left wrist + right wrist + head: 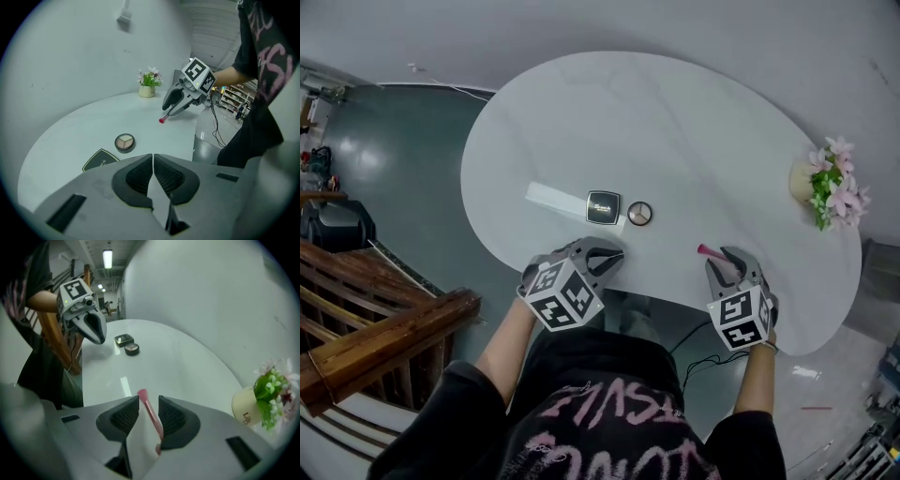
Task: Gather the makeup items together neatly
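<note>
Left gripper (pixel 614 255) sits over the near edge of the table (pixel 694 122), jaws together, holding nothing. Right gripper (pixel 727 258) grips 1 pink stick (pixel 709 251), jaws partly closed around it. 1 square compact (pixel 603 207) and 1 round palette (pixel 639 214) lie side by side mid-table.

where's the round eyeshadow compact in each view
Head view: round eyeshadow compact just left of centre, right beside the square compact.
Left gripper view: round eyeshadow compact lower left of centre, above the square compact's corner.
Right gripper view: round eyeshadow compact upper left of centre, just below the square compact.
Shared landmark: the flower pot.
</note>
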`<act>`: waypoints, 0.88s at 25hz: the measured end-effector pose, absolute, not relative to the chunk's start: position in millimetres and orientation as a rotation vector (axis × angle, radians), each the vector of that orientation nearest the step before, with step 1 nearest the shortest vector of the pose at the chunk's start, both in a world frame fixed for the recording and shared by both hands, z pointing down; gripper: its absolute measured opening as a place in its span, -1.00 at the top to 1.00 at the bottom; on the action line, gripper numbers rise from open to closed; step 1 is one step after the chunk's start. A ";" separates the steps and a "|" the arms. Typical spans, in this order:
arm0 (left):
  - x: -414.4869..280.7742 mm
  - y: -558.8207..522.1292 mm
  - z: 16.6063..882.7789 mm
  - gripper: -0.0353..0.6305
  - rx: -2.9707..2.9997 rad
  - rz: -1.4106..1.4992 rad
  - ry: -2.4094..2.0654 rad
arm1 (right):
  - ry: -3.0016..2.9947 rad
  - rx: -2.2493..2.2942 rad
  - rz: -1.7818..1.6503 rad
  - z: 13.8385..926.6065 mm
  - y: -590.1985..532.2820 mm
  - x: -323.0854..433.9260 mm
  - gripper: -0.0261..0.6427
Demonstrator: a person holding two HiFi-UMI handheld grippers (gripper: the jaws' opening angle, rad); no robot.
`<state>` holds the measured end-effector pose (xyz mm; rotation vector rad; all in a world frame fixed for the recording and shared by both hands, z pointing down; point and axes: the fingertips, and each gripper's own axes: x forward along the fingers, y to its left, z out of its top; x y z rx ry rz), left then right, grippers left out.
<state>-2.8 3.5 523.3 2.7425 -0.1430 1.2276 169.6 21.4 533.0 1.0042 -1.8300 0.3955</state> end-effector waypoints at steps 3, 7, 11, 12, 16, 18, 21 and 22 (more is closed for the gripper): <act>4.7 9.2 524.9 0.84 2.743 1.241 -0.122 | -1.799 0.846 0.329 539.7 31.7 182.3 0.36; 8.9 14.2 526.4 0.84 2.735 1.263 -0.115 | -1.813 0.713 0.325 545.9 33.8 185.7 0.36; 10.9 19.4 528.8 0.84 2.723 1.276 -0.116 | -1.800 0.581 0.320 556.4 33.5 186.1 0.36; 10.4 20.3 529.6 0.84 2.720 1.278 -0.118 | -1.803 0.554 0.318 557.6 33.0 184.7 0.36; 7.9 23.4 532.5 0.84 2.706 1.288 -0.124 | -1.806 0.483 0.345 561.9 31.4 182.1 0.38; 6.9 24.2 533.0 0.84 2.702 1.289 -0.127 | -1.798 0.452 0.353 564.2 31.6 181.8 0.39; 5.8 24.2 534.0 0.84 2.698 1.289 -0.131 | -1.792 0.420 0.359 565.4 31.4 181.6 0.40; 5.5 24.3 534.4 0.83 2.698 1.290 -0.132 | -1.791 0.417 0.360 565.4 30.9 181.8 0.40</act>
